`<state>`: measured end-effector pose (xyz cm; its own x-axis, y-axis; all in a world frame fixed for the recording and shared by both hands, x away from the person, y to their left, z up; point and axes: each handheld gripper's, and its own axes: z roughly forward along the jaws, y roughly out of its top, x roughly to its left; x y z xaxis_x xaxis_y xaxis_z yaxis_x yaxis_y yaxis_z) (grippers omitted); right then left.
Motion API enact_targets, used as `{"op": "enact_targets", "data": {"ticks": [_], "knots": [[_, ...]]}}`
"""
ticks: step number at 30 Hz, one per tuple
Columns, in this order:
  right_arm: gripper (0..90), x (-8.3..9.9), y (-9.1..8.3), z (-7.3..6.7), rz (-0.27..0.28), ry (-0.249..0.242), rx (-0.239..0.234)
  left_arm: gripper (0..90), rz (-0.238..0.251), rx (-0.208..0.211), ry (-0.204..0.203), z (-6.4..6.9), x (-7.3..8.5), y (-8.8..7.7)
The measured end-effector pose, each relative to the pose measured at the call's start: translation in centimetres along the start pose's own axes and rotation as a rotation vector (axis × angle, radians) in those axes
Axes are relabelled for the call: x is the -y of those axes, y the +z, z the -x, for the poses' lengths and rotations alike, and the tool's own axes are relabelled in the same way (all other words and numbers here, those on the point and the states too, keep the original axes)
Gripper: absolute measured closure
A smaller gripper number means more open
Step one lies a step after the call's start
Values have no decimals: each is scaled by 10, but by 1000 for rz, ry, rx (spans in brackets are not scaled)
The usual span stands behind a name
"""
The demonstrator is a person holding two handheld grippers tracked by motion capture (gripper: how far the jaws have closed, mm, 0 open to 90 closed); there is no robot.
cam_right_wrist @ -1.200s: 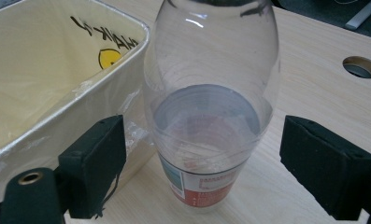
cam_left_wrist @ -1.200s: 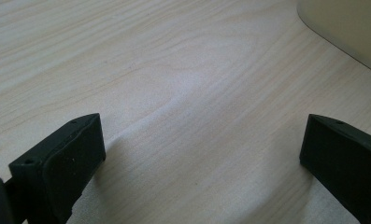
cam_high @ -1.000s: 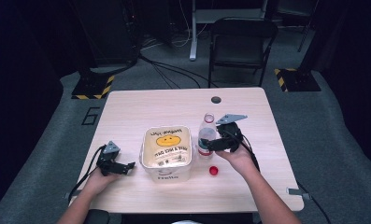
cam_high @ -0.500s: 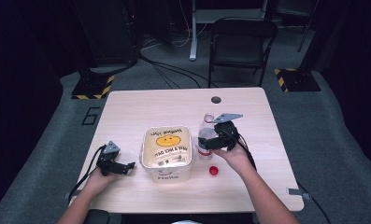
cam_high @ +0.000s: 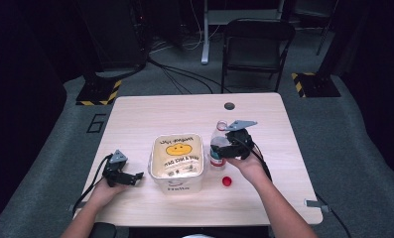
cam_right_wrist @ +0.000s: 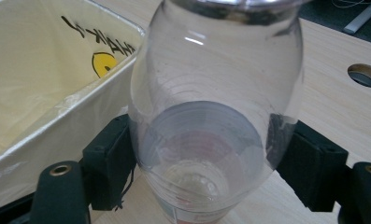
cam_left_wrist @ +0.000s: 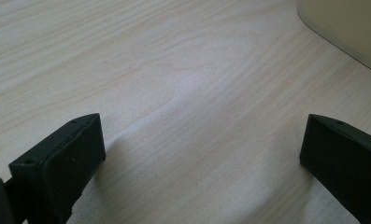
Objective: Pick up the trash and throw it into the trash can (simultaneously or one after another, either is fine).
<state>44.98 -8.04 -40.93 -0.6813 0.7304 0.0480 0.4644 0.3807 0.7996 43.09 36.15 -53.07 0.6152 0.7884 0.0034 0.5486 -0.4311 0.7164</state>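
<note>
Pale wood table (cam_high: 150,114) under the high view: the right gripper (cam_high: 223,148) has just been closing on the uncapped bottle (cam_high: 217,144) beside the lined bin (cam_high: 177,158); red cap (cam_high: 227,181) lies loose. Left gripper view: left gripper (cam_left_wrist: 197,154) jaws apart, empty. Right gripper view: pads (cam_right_wrist: 110,161) touch the bottle (cam_right_wrist: 216,107), so disposal probably remains.

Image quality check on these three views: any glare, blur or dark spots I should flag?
High view: table evenly lit, surroundings nearly black, picture soft. Left gripper view: wood grain sharp farther off, the near jaws soft, dim shadows under them. Right gripper view: clear bottle sits very close between the jaws, bright glints near its top edge, the table warped through the plastic; bin liner washed out pale yellow.
</note>
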Motion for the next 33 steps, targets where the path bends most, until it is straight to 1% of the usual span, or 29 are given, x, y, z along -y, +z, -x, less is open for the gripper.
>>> {"op": "enact_targets", "data": {"ticks": [8,10,14,18,19,22,23,24,26,27,28,33], "knots": [[247,-6,-8,-2,5,-15,-5,0,0,0,0,0,0,0],[247,-8,-11,-2,8,-27,-2,0,0,0,-2,0,0,0],[247,-10,-16,-4,14,-28,-4,0,0,0,0,0,0,0],[247,-13,-21,-5,15,-42,-2,0,0,0,-2,0,0,0],[247,-15,-24,-5,18,-52,-2,0,1,0,-2,0,0,0],[247,-17,-27,-7,19,-53,-3,0,0,0,0,0,0,0],[247,-19,-29,-7,21,-63,-3,0,0,0,0,0,0,0],[247,-19,-30,-8,20,-60,-3,0,1,0,-2,0,0,0],[247,-21,-33,-8,19,-68,-3,0,0,0,0,0,0,0],[247,-22,-34,-9,16,-62,-6,0,0,0,0,0,0,0],[247,-23,-36,-10,14,-71,-10,0,0,0,-2,0,0,0],[248,-27,-41,-12,12,-85,-18,0,1,0,-1,0,0,0]]}}
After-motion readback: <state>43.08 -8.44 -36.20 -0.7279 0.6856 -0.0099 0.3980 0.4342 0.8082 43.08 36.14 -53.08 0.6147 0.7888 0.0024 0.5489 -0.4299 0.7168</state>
